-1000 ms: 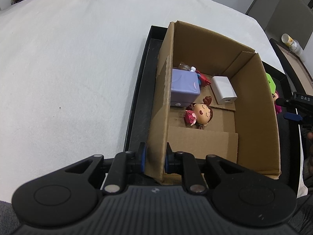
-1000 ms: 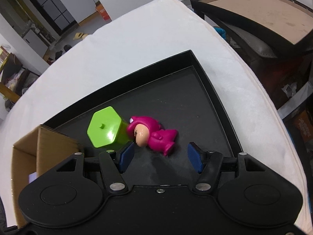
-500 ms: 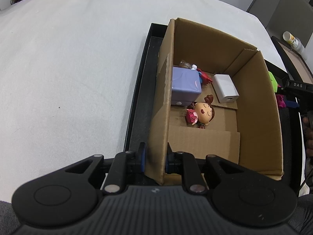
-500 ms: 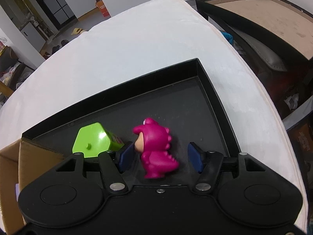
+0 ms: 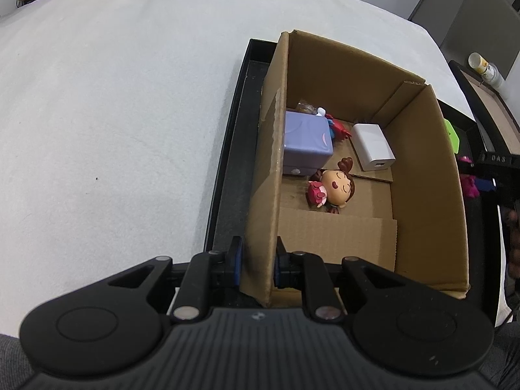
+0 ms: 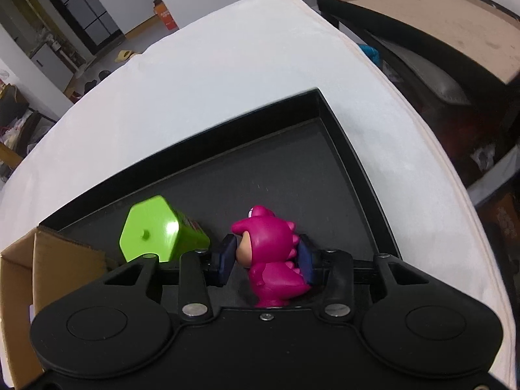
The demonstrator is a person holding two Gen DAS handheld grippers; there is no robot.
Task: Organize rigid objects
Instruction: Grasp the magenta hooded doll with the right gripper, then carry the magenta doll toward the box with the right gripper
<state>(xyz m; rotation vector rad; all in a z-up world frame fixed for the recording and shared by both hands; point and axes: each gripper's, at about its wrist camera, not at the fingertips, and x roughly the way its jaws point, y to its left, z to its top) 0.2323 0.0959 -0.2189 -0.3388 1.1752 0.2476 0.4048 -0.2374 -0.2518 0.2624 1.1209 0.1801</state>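
My left gripper (image 5: pixel 258 260) is shut on the near left wall of the open cardboard box (image 5: pixel 422 195), which stands on a black tray (image 5: pixel 234 162). In the box lie a purple block (image 5: pixel 307 139), a white charger (image 5: pixel 373 146) and a doll figure (image 5: pixel 334 188). The jaws of my right gripper (image 6: pixel 266 256) are closing, and their blue pads press on a magenta dinosaur figure (image 6: pixel 269 247) that stands upright between them over the tray (image 6: pixel 292 169). A green hexagonal container (image 6: pixel 152 230) lies on its side just left of it.
The tray sits on a white cloth-covered table (image 5: pixel 113 113). In the right wrist view the box corner (image 6: pixel 19 286) is at the lower left. A second black-framed tray with a tan floor (image 6: pixel 438 22) stands beyond the table's right edge.
The magenta figure went from lying on the tray to upright between the right pads, which have closed onto it. The left gripper kept its hold on the box wall.
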